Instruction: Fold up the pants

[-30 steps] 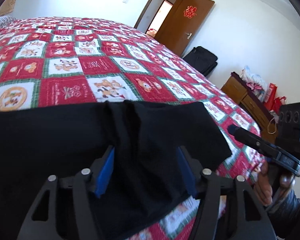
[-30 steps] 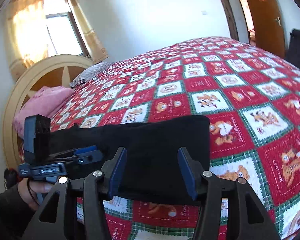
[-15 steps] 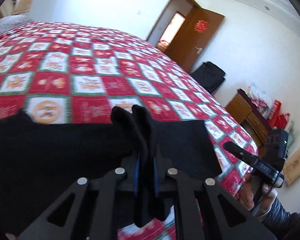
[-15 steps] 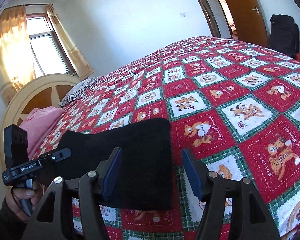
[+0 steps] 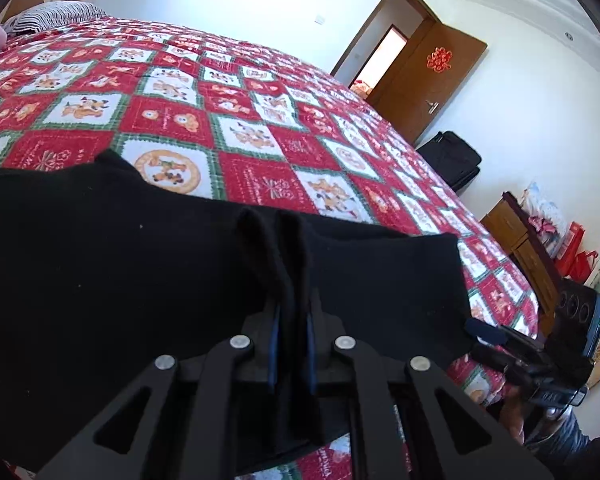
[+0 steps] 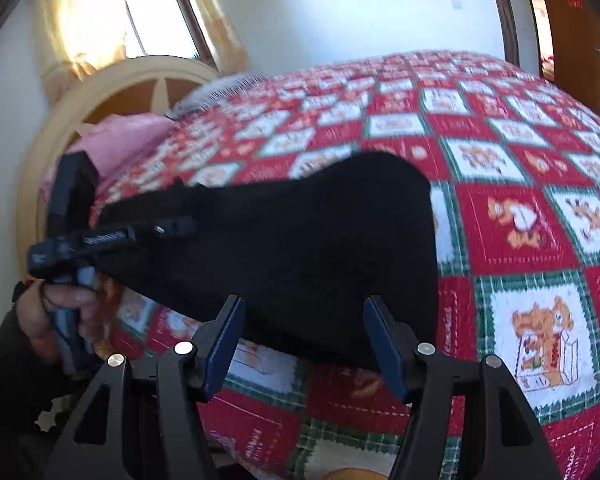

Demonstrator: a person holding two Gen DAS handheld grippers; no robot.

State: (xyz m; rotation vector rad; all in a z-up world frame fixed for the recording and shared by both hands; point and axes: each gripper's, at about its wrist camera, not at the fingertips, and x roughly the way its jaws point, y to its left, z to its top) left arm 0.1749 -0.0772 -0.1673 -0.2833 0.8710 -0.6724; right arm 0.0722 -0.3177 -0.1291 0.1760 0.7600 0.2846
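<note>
While the black pants (image 5: 100, 280) are lying across the near edge of the bed (image 5: 240, 128), the left gripper (image 5: 290, 328) is pinching a raised fold of their fabric, and the right gripper (image 6: 304, 344) is hovering with jaws spread wide beside the cloth's near edge, grasping nothing

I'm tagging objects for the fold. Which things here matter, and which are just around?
Job: black pants, left gripper clamped on them, right gripper open at their edge, quilt.
Around: suitcase, dresser, pink pillow.
</note>
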